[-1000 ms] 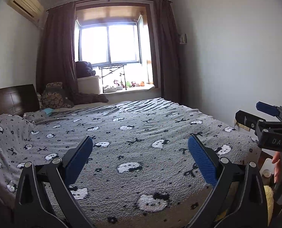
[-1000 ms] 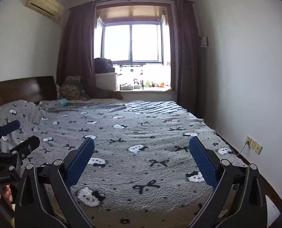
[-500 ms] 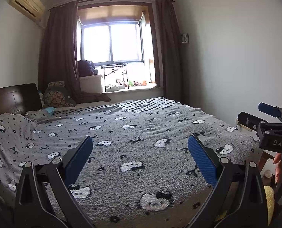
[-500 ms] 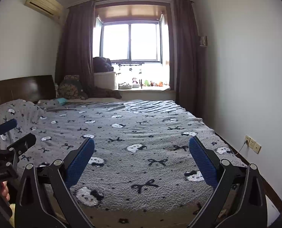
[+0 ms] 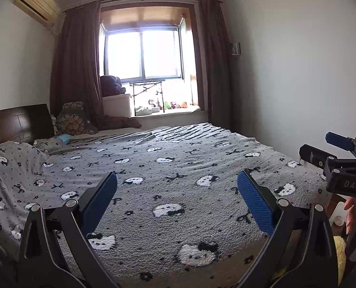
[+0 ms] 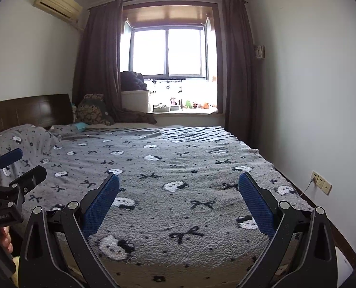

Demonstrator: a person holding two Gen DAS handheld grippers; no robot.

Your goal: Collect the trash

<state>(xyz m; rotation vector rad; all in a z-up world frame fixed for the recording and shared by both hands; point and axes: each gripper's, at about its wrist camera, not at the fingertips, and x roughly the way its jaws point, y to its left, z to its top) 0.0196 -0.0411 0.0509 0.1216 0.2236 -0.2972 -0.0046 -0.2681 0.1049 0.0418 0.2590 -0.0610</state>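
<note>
My left gripper is open and empty above the foot of a bed covered by a grey blanket printed with cats and bows. Beside it, my right gripper is also open with nothing between its blue pads. Each shows at the edge of the other's view: the right gripper at the right edge, the left gripper at the left edge, both hand-held. A small teal item lies near the pillows by the headboard. No clear piece of trash shows on the blanket.
A dark wooden headboard and pillows stand at the left. A window sill with small toys and a white box lies beyond the bed. Wall sockets sit low on the right wall. A white object rests on the floor by the bed's right corner.
Both views have drifted slightly, with the room shifting a little in frame. The grippers stay open and side by side over the foot of the bed.
</note>
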